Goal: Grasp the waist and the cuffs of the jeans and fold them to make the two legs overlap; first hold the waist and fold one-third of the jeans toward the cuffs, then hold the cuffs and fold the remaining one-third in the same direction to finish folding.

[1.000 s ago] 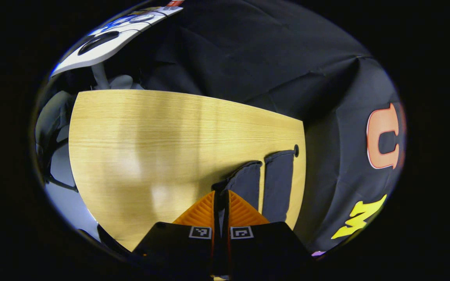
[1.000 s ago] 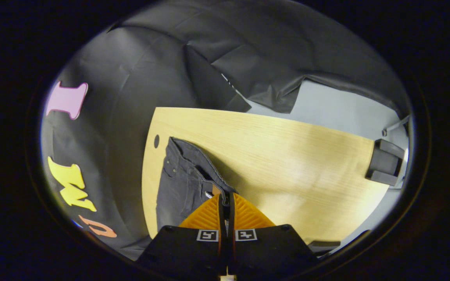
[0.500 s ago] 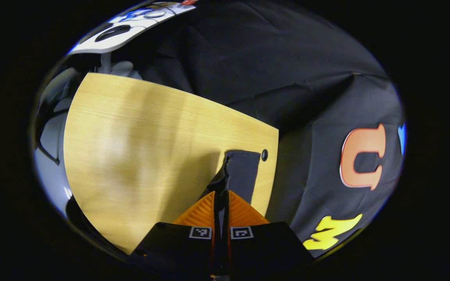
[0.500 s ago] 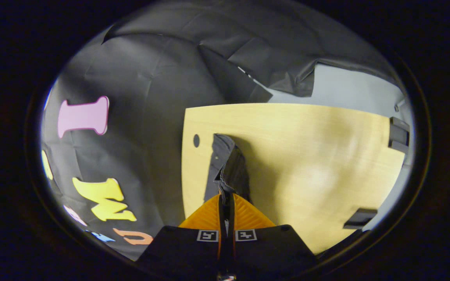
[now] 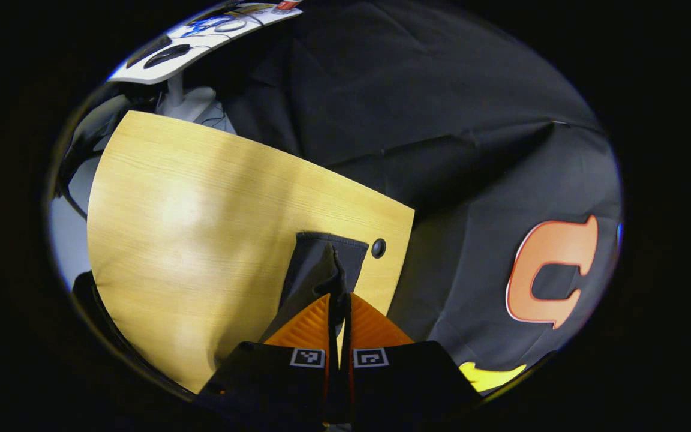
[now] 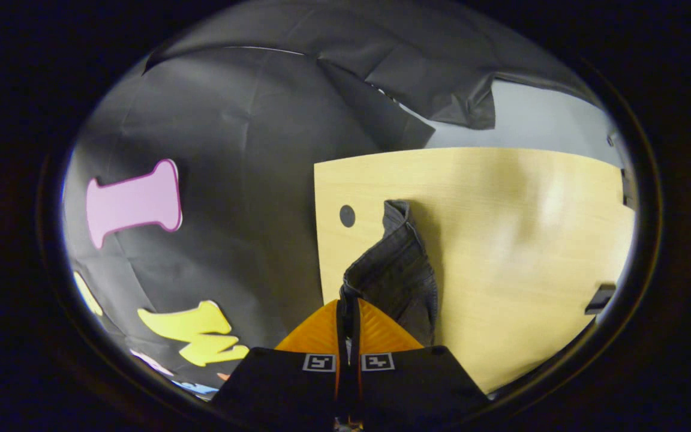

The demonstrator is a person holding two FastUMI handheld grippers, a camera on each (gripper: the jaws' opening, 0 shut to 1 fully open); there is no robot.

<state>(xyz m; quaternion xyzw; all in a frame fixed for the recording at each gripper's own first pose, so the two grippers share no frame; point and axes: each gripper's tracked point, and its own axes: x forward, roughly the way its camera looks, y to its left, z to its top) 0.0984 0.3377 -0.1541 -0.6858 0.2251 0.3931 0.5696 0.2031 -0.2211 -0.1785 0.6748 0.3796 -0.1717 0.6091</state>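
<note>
While both of my grippers pinch denim, the lengthwise fold of the jeans [image 5: 321,270] looks close to done. My left gripper [image 5: 338,312] is clamped on a cuff edge, which stands up as a thin ridge between its closed fingers; below that ridge I see one dark leg shape on the table [image 5: 189,240], so I judge the held leg is being laid over the other. My right gripper [image 6: 348,312] is likewise closed on the waist [image 6: 396,270], where the cloth bunches and twists up from the tabletop into the grip. The garment lies at the table's end, just beside a small round hole [image 5: 378,247] and near the booth's cloth wall [image 5: 453,120]. Still ahead, by my reading: setting the leg flat, releasing, then the two thirds folds, waist first toward the cuffs, then the cuffs the same way. The denim is dark grey, heavy and matte, with stitched seams at the waist and a straight hemmed cuff; it holds creases stiffly rather than draping. The tabletop is pale wood-grain laminate, smooth enough to carry soft glare, with a straight cut edge. The wall is black fabric, wrinkled and loosely hung. A white desk [image 5: 201,39] sits beyond the table's far side.
</note>
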